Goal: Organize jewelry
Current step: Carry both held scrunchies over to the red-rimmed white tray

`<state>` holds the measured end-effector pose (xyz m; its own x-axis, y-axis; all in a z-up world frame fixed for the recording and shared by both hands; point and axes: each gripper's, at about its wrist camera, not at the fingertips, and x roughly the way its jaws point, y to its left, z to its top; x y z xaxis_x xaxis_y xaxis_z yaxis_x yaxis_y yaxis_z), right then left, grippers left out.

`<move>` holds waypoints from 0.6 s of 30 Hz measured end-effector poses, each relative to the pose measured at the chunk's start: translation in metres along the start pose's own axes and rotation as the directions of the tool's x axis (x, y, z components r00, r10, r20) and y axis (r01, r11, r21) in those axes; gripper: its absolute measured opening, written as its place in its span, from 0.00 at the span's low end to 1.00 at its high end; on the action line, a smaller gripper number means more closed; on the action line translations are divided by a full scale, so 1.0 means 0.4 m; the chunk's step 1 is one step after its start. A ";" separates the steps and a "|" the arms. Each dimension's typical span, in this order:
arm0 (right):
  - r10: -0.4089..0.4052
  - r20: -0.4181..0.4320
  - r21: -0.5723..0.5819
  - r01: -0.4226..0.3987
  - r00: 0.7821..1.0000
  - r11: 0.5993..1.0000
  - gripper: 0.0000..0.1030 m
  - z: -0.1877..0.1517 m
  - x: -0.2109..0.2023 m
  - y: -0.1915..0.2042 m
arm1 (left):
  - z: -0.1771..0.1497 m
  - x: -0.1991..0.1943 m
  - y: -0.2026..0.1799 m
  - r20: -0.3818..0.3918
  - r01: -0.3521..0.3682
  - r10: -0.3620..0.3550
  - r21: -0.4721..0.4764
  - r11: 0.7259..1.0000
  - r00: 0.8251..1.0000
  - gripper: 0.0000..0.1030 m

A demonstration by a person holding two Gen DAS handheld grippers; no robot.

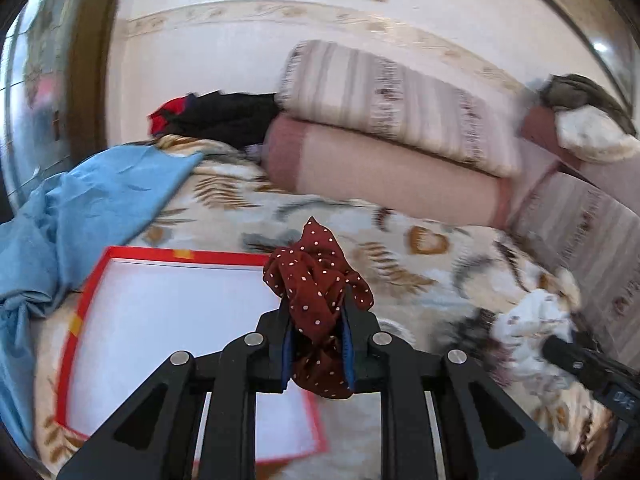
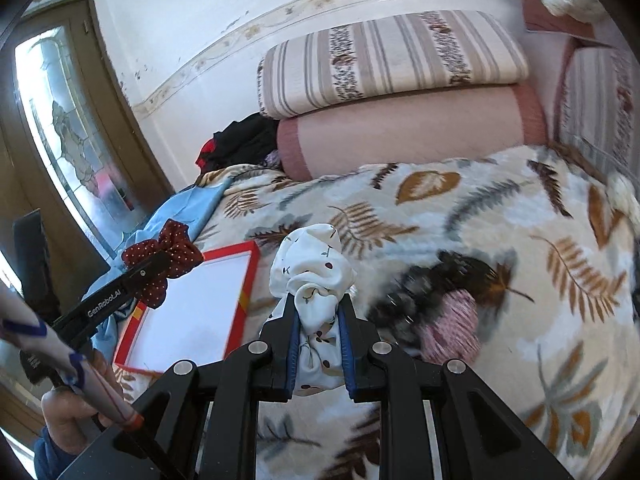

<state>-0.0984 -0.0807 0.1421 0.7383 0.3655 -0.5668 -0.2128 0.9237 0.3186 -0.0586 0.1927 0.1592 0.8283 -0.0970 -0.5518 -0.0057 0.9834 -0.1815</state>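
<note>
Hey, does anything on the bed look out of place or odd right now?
The red box lies empty on the blanket while both scrunchies are still held: the maroon dotted one in the left hand-held gripper, the white one in the right hand-held gripper. Loose clothes are heaped by the pillows.

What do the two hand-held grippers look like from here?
Both are matte black with angular linkage arms, round silver pivot pins and blue pads inside the fingers. The left hand-held gripper bears white "GenRobot.AI" lettering, seen in the right wrist view. The right hand-held gripper matches it.
</note>
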 end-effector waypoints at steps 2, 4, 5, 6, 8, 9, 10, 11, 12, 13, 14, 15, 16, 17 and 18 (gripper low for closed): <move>0.018 -0.013 -0.006 -0.018 1.000 1.000 0.19 0.025 0.030 0.025 | 0.026 0.032 0.055 -0.025 -0.035 0.034 -0.025 0.999 0.999 0.18; 0.042 -0.032 -0.018 -0.043 0.999 0.999 0.19 0.051 0.071 0.065 | 0.050 0.070 0.122 -0.060 -0.071 0.067 -0.069 0.995 0.996 0.18; 0.057 -0.043 -0.027 -0.058 0.997 0.998 0.19 0.063 0.097 0.091 | 0.062 0.094 0.163 -0.077 -0.086 0.079 -0.087 0.992 0.994 0.18; 0.066 -0.052 -0.031 -0.067 0.996 0.997 0.19 0.070 0.115 0.107 | 0.070 0.115 0.192 -0.095 -0.099 0.090 -0.095 0.991 0.991 0.19; 0.095 -0.089 -0.036 -0.098 0.991 0.995 0.19 0.088 0.175 0.154 | 0.078 0.162 0.266 -0.130 -0.135 0.120 -0.119 0.984 0.984 0.19; 0.105 -0.105 -0.037 -0.110 0.989 0.993 0.19 0.094 0.201 0.172 | 0.076 0.177 0.296 -0.138 -0.138 0.118 -0.138 0.981 0.983 0.19; 0.117 -0.128 -0.039 -0.122 0.985 0.992 0.19 0.100 0.235 0.194 | 0.070 0.193 0.329 -0.145 -0.136 0.111 -0.168 0.976 0.983 0.19; 0.125 -0.152 -0.042 -0.133 0.980 0.990 0.19 0.104 0.272 0.217 | 0.063 0.209 0.365 -0.155 -0.130 0.099 -0.207 0.970 0.983 0.19; 0.132 -0.175 -0.044 -0.142 0.976 0.989 0.19 0.106 0.310 0.239 | 0.059 0.223 0.390 -0.165 -0.124 0.087 -0.228 0.966 0.982 0.19; 0.141 -0.196 -0.046 -0.153 0.970 0.987 0.19 0.107 0.337 0.254 | 0.059 0.230 0.404 -0.166 -0.132 0.095 -0.223 0.966 0.981 0.19; 0.146 -0.216 -0.050 -0.160 0.965 0.986 0.19 0.106 0.374 0.275 | 0.062 0.233 0.413 -0.162 -0.148 0.114 -0.216 0.965 0.980 0.19; 0.150 -0.231 -0.052 -0.166 0.961 0.985 0.19 0.102 0.402 0.292 | 0.062 0.235 0.423 -0.158 -0.156 0.123 -0.217 0.964 0.980 0.19; 0.155 -0.250 -0.052 -0.173 0.956 0.984 0.19 0.099 0.438 0.311 | 0.060 0.242 0.442 -0.162 -0.145 0.108 -0.235 0.961 0.981 0.19; 0.161 -0.267 -0.048 -0.180 0.950 0.982 0.19 0.095 0.469 0.324 | 0.056 0.250 0.453 -0.171 -0.140 0.099 -0.246 0.959 0.980 0.19; 0.171 -0.289 -0.036 -0.189 0.942 0.981 0.19 0.090 0.509 0.341 | 0.051 0.262 0.465 -0.187 -0.145 0.099 -0.249 0.958 0.977 0.19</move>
<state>0.0462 0.1157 0.0975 0.4744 0.5355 -0.6987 -0.3719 0.8413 0.3923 0.0386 0.3687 0.0840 0.7043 -0.0258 -0.7095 -0.2651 0.9175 -0.2965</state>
